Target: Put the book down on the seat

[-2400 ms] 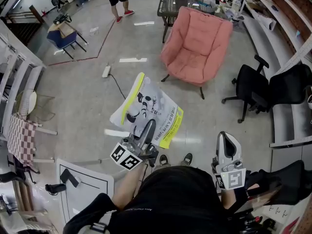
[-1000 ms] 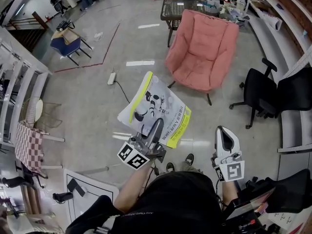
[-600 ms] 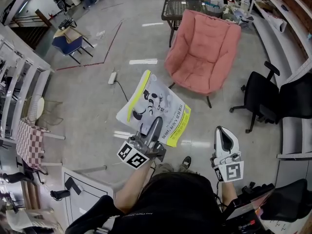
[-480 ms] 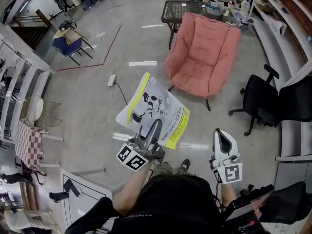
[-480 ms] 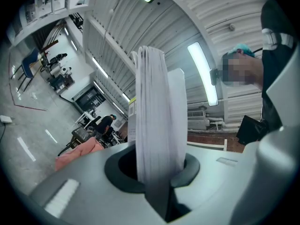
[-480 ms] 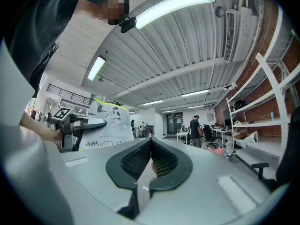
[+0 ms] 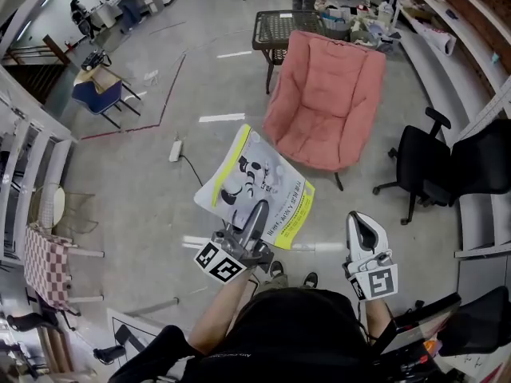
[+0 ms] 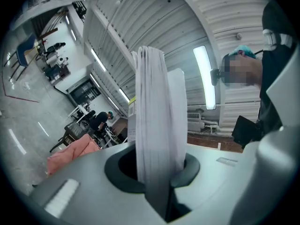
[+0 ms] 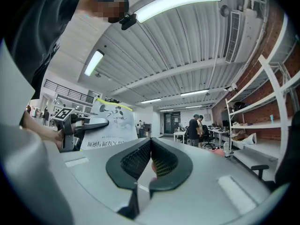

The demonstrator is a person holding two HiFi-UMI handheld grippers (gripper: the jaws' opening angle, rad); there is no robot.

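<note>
Nearest to you: the R gripper [image 7: 359, 223] is clenched on nothing, pads together, held level at your R side. The L gripper [image 7: 257, 214] grasps the book [image 7: 257, 174] by its near edge. In the L gripper view the page block stands squeezed btw. the pads. The book sticks out forward, cover up and a bit tilted, above bare floor.

What changed: the grip and the book pose are the same as a sec ago, and both grippers are as they were. But the floor things have slid down in the head view. The power strip [image 7: 174, 150] and the white tape mark [image 7: 222, 118] sit lower now, and the pink armchair [image 7: 323, 94] is somewhat nearer. So you are walking up to it. I judge the task is in the carry phase. The book is not yet over the seat [image 7: 315, 138]; its far R edge only comes near the seat's front rim in the picture.

Edges & room: the floor btw. you and the armchair is free, and the strip lies to the L, off your line. Padded arms wall the seat on both sides and the back closes it behind, so come in from the open front. Mind the black front leg [image 7: 339, 183]. The black office chair [image 7: 415, 162] stands R of the armchair, apart from it. The wire table [image 7: 279, 26] is behind.
</note>
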